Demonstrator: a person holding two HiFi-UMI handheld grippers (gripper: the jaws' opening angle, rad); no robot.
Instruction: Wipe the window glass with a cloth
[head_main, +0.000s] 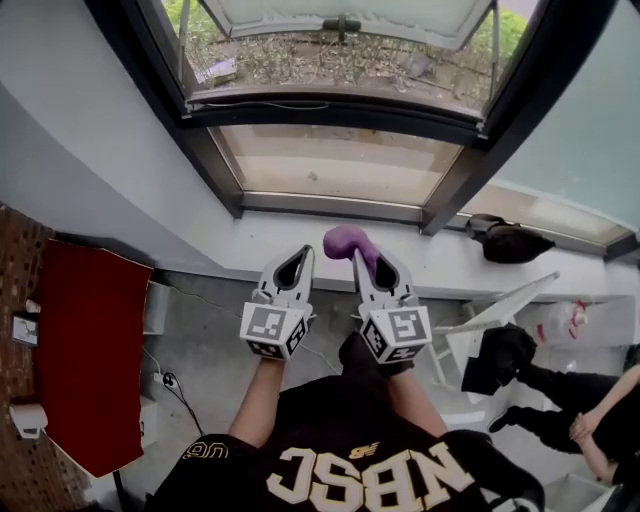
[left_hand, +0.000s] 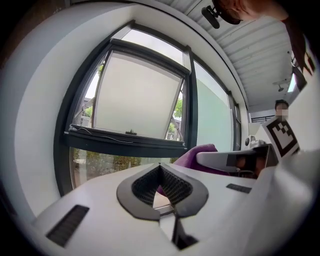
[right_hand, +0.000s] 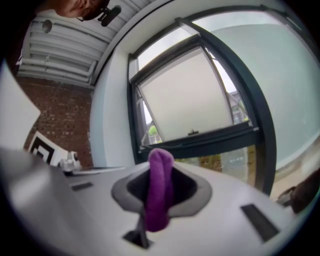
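Right gripper (head_main: 368, 262) was clamped on the purple cloth (head_main: 345, 241). The cloth was bunched between the jaws and stuck out past the tips. Left gripper (head_main: 298, 262) was closed, pads together, nothing in them, just beside the right one. Both pointed at the window glass (head_main: 335, 165) in its dark frame (head_main: 330, 112). In the head view the cloth showed over the white sill (head_main: 250, 248), below the lower pane. Upper sash (left_hand: 135, 95) was tilted open.

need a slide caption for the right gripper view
Right gripper shut on a purple cloth, pointed at the tilted-open window glass ahead.
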